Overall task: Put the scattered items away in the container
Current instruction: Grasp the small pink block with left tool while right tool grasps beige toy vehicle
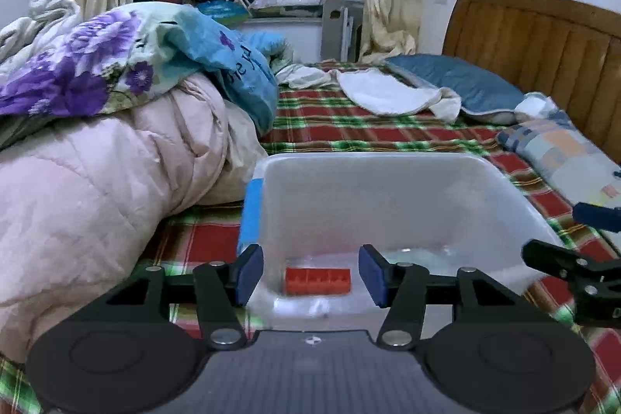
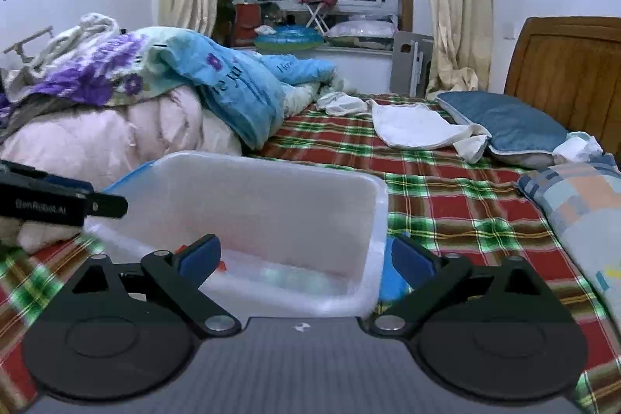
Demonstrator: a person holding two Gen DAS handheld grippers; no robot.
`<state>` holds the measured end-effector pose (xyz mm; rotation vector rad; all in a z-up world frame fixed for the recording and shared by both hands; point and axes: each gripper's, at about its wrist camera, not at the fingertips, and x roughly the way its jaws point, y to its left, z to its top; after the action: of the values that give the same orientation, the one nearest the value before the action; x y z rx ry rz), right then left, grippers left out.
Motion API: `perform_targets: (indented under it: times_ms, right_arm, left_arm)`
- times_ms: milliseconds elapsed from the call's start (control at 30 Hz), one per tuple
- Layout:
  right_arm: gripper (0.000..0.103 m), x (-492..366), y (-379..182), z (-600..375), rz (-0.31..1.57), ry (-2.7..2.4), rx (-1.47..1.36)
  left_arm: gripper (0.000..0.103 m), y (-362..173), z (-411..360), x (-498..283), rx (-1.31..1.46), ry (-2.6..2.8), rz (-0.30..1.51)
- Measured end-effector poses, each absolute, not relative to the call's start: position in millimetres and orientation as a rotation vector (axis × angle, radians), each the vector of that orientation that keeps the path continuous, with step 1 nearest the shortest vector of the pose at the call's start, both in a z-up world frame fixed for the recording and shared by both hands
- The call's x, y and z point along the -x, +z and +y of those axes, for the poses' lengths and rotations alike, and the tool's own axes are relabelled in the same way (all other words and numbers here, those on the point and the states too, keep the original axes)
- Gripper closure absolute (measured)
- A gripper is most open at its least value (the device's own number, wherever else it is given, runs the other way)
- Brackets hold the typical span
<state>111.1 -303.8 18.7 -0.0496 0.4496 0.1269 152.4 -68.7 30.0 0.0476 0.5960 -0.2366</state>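
Note:
A translucent white container (image 1: 372, 158) stands on the plaid bed sheet, with a blue lid (image 1: 250, 216) under it. On its floor lies a red block (image 1: 318, 281), and beside that something pale green (image 1: 419, 257). My left gripper (image 1: 310, 274) is open over the near rim; the block shows between its blue pads, clear of both. In the right wrist view the container (image 2: 271, 161) is at the left. My right gripper (image 2: 306, 258) is wide open and straddles the box's near right corner, one finger inside and one outside. A bit of red (image 2: 221, 266) shows by the inner finger.
A pink quilt (image 1: 97, 200) under a floral blanket (image 1: 77, 72) is piled against the container's left side. Pillows (image 1: 458, 84), a patchwork cushion (image 2: 582, 204) and a white cloth (image 1: 388, 92) lie towards the wooden headboard (image 1: 543, 33). Plaid sheet (image 2: 446, 189) shows to the right of the box.

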Motion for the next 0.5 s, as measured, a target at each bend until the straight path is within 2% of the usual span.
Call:
perform_targets:
  times_ms: [267,500]
  right_arm:
    - [0.004,7,-18,-305,0.489,0.138,0.011]
    - [0.005,67,-54,-279,0.556,0.102,0.024]
  left_arm:
    - [0.042,-14,-28,-33,-0.071,-0.231,0.615]
    - [0.042,-60,-41,40,-0.119,-0.263,0.676]
